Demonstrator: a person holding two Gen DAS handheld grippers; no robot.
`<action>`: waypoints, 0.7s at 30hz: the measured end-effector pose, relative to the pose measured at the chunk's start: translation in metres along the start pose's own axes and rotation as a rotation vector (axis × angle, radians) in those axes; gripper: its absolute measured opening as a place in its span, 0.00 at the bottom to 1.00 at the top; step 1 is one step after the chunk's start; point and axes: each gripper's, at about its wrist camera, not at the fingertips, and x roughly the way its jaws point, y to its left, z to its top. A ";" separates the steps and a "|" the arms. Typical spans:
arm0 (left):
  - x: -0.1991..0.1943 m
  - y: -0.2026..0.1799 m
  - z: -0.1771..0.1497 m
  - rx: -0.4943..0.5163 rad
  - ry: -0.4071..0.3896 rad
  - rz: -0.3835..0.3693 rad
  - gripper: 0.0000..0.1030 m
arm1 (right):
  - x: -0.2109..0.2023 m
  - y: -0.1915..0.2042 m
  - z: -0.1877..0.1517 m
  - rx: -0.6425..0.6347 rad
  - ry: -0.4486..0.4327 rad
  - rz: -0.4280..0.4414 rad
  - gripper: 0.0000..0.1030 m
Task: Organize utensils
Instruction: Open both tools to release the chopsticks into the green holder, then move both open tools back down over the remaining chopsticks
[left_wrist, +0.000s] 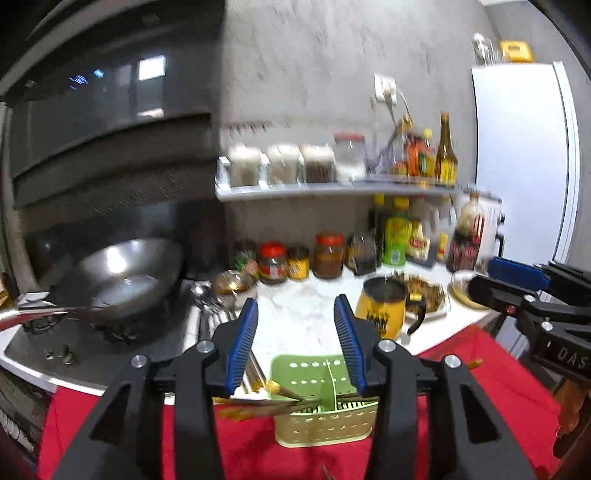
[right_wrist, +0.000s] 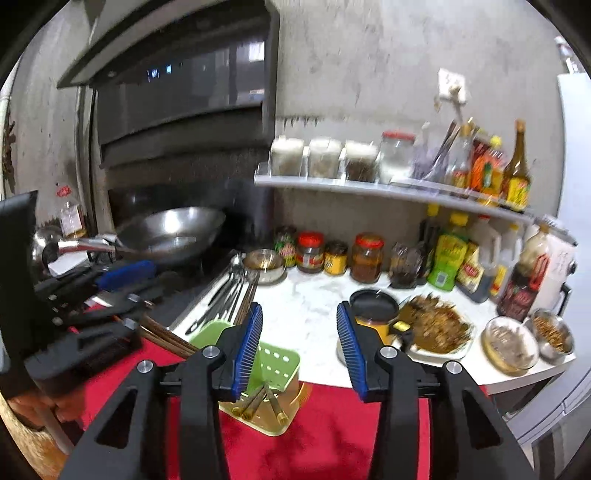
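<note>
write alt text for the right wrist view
The right gripper, open and empty, hovers above a green utensil holder with chopsticks inside, standing on a red cloth. Behind lie spoons on a white counter, a wok and sauce jars.

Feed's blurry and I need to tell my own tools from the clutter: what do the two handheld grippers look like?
Both look alike: the left gripper and right gripper have matte black angular plastic bodies with triangular cut-outs and round silver bolt heads at the joints. Each has two fingers faced with ribbed blue pads. Seen from the left camera, the right gripper's body carries white lettering, partly cut off. No cables show.
</note>
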 end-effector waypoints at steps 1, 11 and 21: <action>-0.014 0.003 0.001 -0.006 -0.011 0.016 0.42 | -0.010 0.000 0.000 -0.003 -0.011 -0.005 0.46; -0.092 0.009 -0.100 -0.001 0.157 0.143 0.47 | -0.074 0.019 -0.092 -0.007 0.076 0.021 0.47; -0.132 0.002 -0.224 -0.038 0.332 0.126 0.47 | -0.095 0.059 -0.215 0.014 0.247 0.040 0.47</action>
